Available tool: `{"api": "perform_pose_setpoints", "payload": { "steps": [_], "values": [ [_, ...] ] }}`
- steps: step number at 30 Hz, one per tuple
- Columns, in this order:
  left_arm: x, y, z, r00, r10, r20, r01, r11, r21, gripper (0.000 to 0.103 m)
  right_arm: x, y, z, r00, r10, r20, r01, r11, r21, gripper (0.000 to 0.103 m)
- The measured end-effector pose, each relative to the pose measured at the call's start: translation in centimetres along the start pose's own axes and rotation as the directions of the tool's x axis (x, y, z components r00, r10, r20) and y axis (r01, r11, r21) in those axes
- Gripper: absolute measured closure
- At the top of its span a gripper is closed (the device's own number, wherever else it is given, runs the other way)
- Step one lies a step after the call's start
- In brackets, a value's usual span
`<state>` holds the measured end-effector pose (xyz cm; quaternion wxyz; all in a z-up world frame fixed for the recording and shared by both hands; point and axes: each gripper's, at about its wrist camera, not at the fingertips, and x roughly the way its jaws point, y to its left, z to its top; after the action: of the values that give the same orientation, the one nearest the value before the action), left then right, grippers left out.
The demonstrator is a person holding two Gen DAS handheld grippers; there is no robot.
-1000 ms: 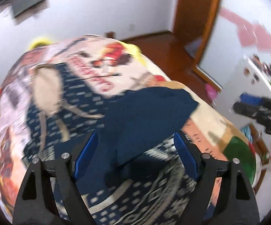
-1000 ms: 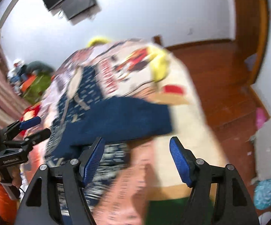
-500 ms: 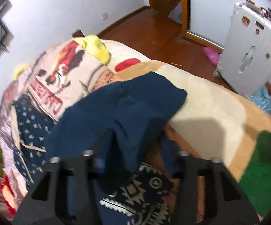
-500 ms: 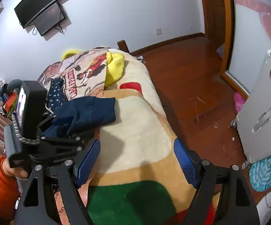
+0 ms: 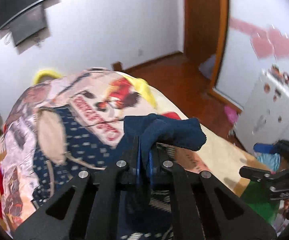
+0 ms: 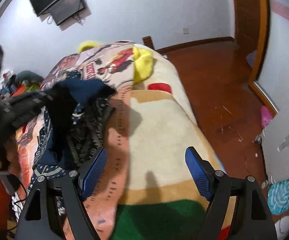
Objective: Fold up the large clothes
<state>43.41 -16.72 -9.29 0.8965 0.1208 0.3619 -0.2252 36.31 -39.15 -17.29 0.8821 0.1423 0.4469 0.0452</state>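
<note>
A dark navy garment (image 5: 168,132) lies on the bed over a patterned navy-and-white cloth (image 5: 80,132). My left gripper (image 5: 143,156) is shut on a bunched fold of the navy garment and holds it raised above the bed. In the right wrist view the same garment (image 6: 84,92) hangs from the left gripper (image 6: 44,100) at the left. My right gripper (image 6: 146,170) is open and empty, above the cream and green blanket (image 6: 160,132), apart from the garment.
The bed carries a cartoon-print blanket (image 5: 104,100) with a yellow part (image 6: 142,64). Wooden floor (image 6: 224,92) lies to the right, with a white suitcase (image 6: 284,140) and a teal item (image 6: 282,196). A wall TV (image 6: 62,2) hangs behind.
My left gripper has closed on a fold of the navy garment and lifted it. My right gripper stayed open and has moved off to the right over the blanket.
</note>
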Motion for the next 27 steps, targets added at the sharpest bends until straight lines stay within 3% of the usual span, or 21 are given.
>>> {"api": "perform_pose_setpoints", "payload": {
  "steps": [5, 10, 15, 18, 24, 27],
  "values": [
    [-3.0, 7.4, -1.6, 0.996, 0.082, 0.023, -0.079, 0.991, -0.104, 0.097, 2.1, 3.4, 1.5, 1.000, 0.018, -0.026, -0.020, 0.997, -0.074, 0.024],
    [-4.0, 13.8, -5.5, 0.990, 0.137, -0.023, -0.139, 0.968, -0.211, 0.097, 6.2, 7.5, 2.8, 0.995, 0.036, -0.095, -0.052, 0.983, -0.174, 0.024],
    [-3.9, 18.3, -10.1, 0.985, 0.152, -0.077, -0.168, 0.939, -0.300, 0.097, 11.2, 10.0, 3.2, 0.983, -0.049, -0.179, 0.004, 0.971, -0.240, 0.024],
    [-3.5, 20.5, -13.6, 0.983, 0.137, -0.125, -0.173, 0.920, -0.352, 0.098, 14.1, 10.7, 2.6, 0.965, -0.107, -0.238, 0.038, 0.960, -0.278, 0.024],
    [0.0, 23.3, -20.9, 0.953, 0.089, -0.289, -0.205, 0.893, -0.401, 0.099, 15.0, 11.8, 1.6, 0.965, -0.155, -0.214, 0.071, 0.933, -0.353, 0.018],
    [1.1, 23.9, -23.4, 0.945, 0.044, -0.324, -0.190, 0.881, -0.434, 0.097, 15.2, 11.8, 1.4, 0.961, -0.166, -0.219, 0.078, 0.930, -0.360, 0.015]
  ]
}}
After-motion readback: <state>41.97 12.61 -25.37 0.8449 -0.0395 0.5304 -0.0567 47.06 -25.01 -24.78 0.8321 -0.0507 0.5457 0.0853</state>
